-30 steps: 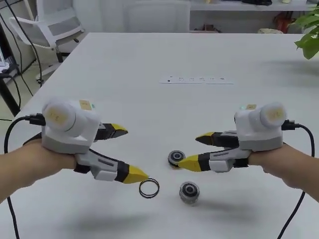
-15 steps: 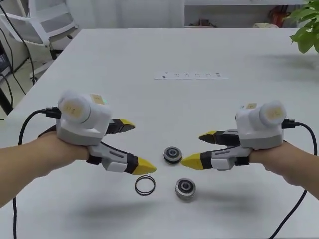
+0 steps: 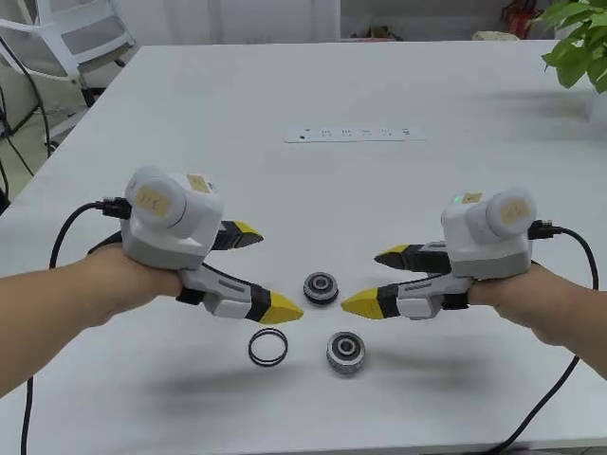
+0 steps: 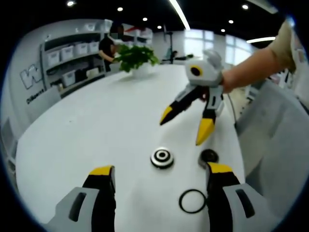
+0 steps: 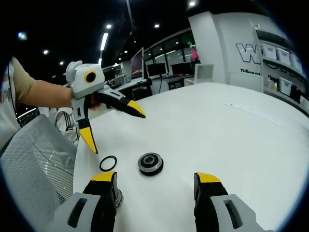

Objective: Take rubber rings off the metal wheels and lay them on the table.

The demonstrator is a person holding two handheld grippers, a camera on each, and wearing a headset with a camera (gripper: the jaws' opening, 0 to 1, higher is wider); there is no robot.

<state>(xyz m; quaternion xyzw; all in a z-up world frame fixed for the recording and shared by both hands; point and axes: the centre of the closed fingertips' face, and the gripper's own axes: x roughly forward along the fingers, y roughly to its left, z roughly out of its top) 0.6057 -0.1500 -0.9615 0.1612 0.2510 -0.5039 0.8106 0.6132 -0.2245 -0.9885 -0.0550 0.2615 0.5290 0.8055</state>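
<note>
A white table (image 3: 285, 104) holds a loose black rubber ring (image 3: 267, 347) lying flat near its front edge. A metal wheel (image 3: 346, 351) lies just right of the ring. A second metal wheel (image 3: 321, 287) lies slightly farther back. A flat white strip (image 3: 354, 135) with small dark marks lies well beyond them.

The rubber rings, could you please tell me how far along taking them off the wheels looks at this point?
Done: one rubber ring lies loose on the table. In hand: nothing; the left gripper and right gripper are open and empty, either side of the far wheel. Left: that wheel has a dark outer band, likely its ring; the near wheel looks bare metal, though I cannot be sure.
</note>
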